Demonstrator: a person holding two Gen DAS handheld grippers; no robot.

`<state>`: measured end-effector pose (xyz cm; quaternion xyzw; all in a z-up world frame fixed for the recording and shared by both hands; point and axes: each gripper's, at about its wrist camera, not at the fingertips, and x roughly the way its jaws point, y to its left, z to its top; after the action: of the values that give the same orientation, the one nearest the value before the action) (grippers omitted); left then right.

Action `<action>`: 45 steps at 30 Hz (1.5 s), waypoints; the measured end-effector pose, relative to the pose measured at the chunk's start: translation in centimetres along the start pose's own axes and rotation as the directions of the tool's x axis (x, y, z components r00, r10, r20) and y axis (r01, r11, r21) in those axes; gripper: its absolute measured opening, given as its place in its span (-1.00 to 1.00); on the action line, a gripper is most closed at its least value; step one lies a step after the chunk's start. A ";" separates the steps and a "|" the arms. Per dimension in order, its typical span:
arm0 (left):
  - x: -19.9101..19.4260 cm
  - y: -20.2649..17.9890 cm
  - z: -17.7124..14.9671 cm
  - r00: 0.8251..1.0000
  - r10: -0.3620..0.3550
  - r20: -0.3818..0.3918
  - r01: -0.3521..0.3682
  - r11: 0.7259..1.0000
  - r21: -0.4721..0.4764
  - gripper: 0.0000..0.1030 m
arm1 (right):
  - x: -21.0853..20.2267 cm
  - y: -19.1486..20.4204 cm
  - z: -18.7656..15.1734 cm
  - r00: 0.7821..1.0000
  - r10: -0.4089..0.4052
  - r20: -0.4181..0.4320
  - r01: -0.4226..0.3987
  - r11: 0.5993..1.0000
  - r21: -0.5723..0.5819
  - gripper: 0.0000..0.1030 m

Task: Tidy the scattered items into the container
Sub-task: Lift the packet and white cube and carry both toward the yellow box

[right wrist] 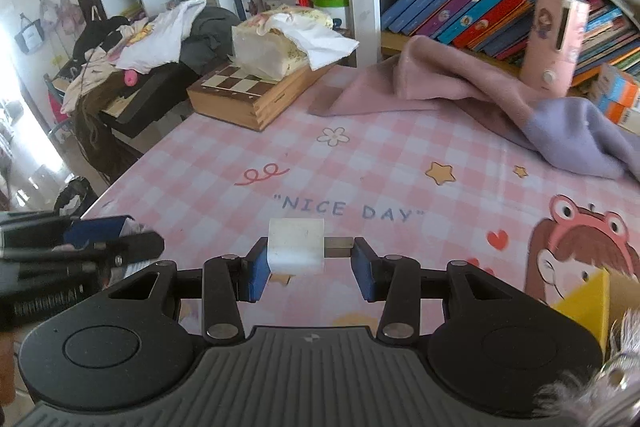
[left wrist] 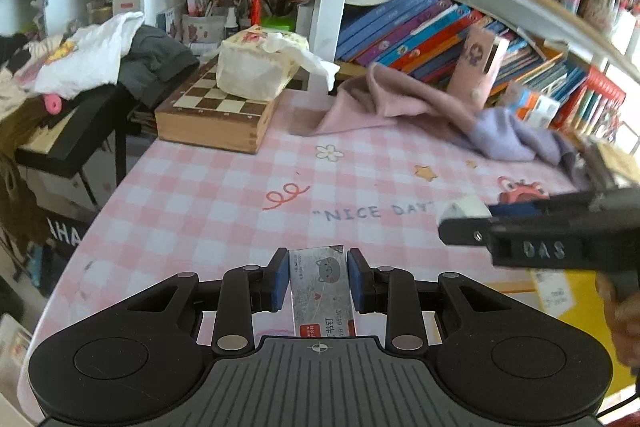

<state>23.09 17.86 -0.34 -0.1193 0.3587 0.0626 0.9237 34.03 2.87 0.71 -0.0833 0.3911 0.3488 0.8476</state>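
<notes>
My left gripper (left wrist: 318,267) is shut on a small grey staple box (left wrist: 322,283) with a cat drawing and a red label, held above the pink checked tablecloth (left wrist: 208,195). My right gripper (right wrist: 310,255) is shut on a white block with a metal plug (right wrist: 296,245); one pad presses the white body, the other the metal end. In the left wrist view the right gripper (left wrist: 464,217) reaches in from the right with the white block (left wrist: 466,207). In the right wrist view the left gripper (right wrist: 136,241) shows at the left edge. A yellow container (right wrist: 584,303) sits at the lower right.
At the back left stands a wooden chessboard box (right wrist: 244,95) with a tissue pack (right wrist: 280,47) on top. Pink cloth (right wrist: 432,83) and lilac cloth (right wrist: 576,135) lie before the bookshelf (right wrist: 472,3). A pink case (right wrist: 554,35) leans on the books. Something fluffy (right wrist: 592,387) shows bottom right.
</notes>
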 end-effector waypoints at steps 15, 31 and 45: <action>-7.8 1.0 -2.2 0.987 -0.159 0.022 0.160 0.983 -0.086 -0.44 | -9.8 3.0 -6.7 0.998 -0.056 0.034 0.055 0.997 0.047 -0.21; -15.7 0.5 -10.4 0.955 -0.297 -0.010 0.295 0.950 -0.102 -0.44 | -17.4 9.0 -16.2 0.990 -0.135 0.034 0.132 0.988 0.086 -0.21; -16.4 -5.8 -13.4 0.861 -0.499 -0.104 0.499 0.866 -0.026 -0.44 | -25.4 8.2 -23.7 0.941 -0.337 0.014 0.323 0.911 0.256 -0.21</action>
<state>3.52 8.24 2.22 -0.2105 0.3646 -0.1851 0.8880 2.85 -14.17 3.98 -0.0307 0.3877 0.1508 0.9089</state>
